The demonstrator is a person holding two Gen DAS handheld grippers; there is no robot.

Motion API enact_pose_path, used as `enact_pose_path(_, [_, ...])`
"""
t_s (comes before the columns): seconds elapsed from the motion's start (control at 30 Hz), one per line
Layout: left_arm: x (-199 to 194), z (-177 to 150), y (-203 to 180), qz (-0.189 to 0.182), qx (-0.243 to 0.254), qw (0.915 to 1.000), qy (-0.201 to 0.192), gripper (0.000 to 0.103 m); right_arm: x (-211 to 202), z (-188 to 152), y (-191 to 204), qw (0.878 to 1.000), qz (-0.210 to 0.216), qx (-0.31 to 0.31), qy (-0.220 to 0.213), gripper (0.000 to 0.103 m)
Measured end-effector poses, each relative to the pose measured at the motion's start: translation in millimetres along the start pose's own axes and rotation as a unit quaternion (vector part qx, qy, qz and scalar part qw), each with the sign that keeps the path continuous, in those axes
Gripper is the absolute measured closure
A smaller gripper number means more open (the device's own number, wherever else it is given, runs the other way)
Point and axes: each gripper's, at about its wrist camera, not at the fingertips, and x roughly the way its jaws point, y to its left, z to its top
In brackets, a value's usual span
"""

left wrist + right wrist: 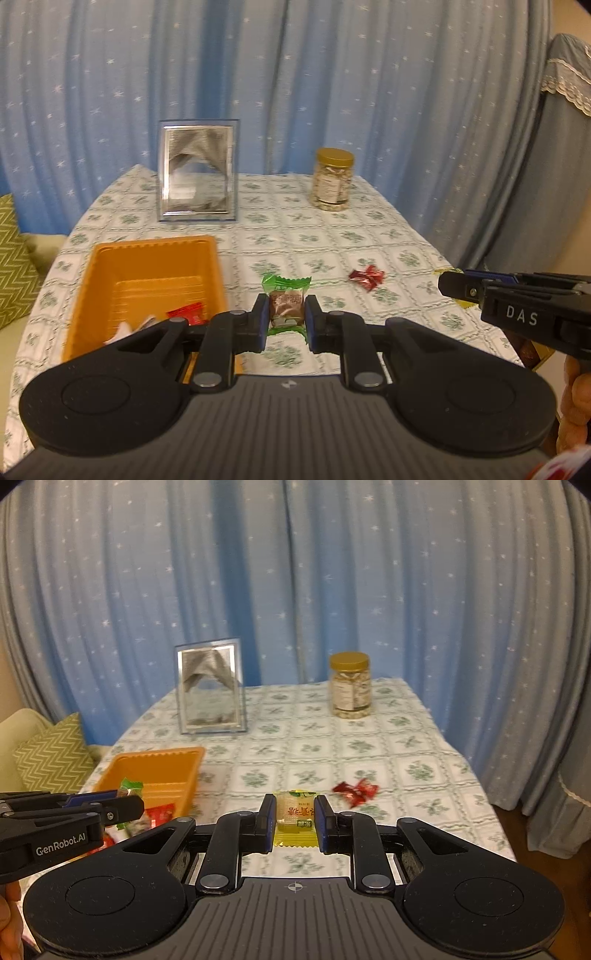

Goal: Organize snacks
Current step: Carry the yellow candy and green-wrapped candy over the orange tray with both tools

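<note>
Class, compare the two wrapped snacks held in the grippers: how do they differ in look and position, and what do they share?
The green-wrapped snack has a brown middle; the yellow-wrapped snack has a pale amber middle. The green one sits in the left gripper, close to the orange tray; the yellow one sits in the right gripper, farther from that tray. Both are small, individually wrapped, clamped between blue pads and lifted off the table.

Black hand-held gripper (286,324); blue pads (263,325).
</note>
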Motion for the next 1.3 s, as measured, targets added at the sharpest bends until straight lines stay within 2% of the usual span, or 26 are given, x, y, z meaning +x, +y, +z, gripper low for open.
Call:
enact_pose_path(0.6, [-25.6,-13.8,101.6,0.071,-0.052,0.9961,0.003,0.085,39.4,-8.6,93.9,0.996,0.073,-0.048,0.023,0.081])
enact_pose_path(0.9, [-14.6,-22.0,132.2,0.077,-0.069,0.9945,0.012,0.085,67.5,-13.5,129.4,0.993,0.094,-0.068,0.037,0.081])
enact_pose_path(1.3, [19.3,-27.1,163.1,0.083,-0.075,0.9934,0.026,0.085,120.1,-20.1,150.8,0.989,0.115,-0.071,0.057,0.081])
